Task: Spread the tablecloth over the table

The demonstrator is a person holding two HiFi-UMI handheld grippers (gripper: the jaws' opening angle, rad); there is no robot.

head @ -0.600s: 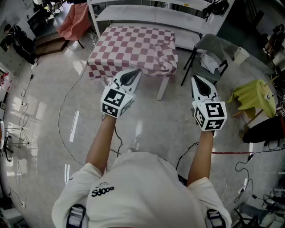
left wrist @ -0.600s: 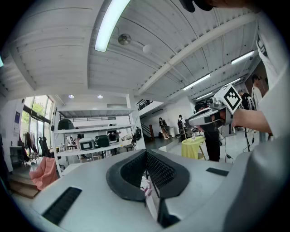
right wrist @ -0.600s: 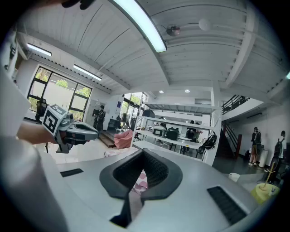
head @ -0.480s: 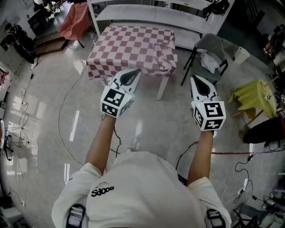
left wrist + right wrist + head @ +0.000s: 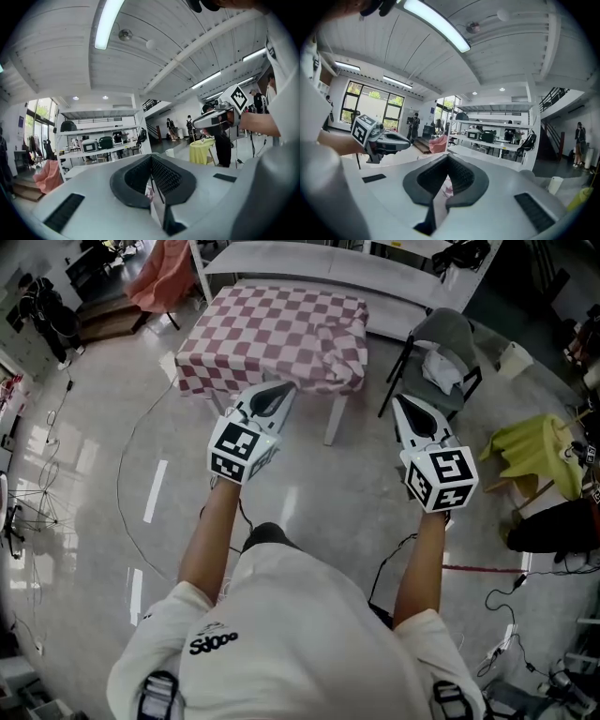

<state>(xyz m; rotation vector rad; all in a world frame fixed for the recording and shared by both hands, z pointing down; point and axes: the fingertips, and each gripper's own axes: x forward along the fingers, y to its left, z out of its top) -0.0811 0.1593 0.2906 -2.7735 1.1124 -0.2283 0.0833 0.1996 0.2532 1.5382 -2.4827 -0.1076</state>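
The red-and-white checked tablecloth (image 5: 277, 329) lies over the small white table (image 5: 334, 418) ahead of me. It is flat on top and bunched in folds at the near right corner. My left gripper (image 5: 284, 388) is held level in the air just short of the table's near edge, shut and empty. My right gripper (image 5: 401, 399) hovers to the right of the table, also shut with nothing in it. In the left gripper view the left gripper (image 5: 151, 157) has its jaws closed tip to tip. The right gripper view shows the right gripper (image 5: 448, 157) the same way.
A grey chair (image 5: 441, 343) with a white cloth stands right of the table. A yellow-draped stool (image 5: 534, 451) is farther right. White shelving (image 5: 309, 259) runs behind the table, with a pink-covered chair (image 5: 159, 277) at the back left. Cables (image 5: 127, 493) trail over the glossy floor.
The view has shifted slightly, and the table now sits a little higher and further left. A dark knee now shows under my arms. Both grippers stay shut in the same pose.
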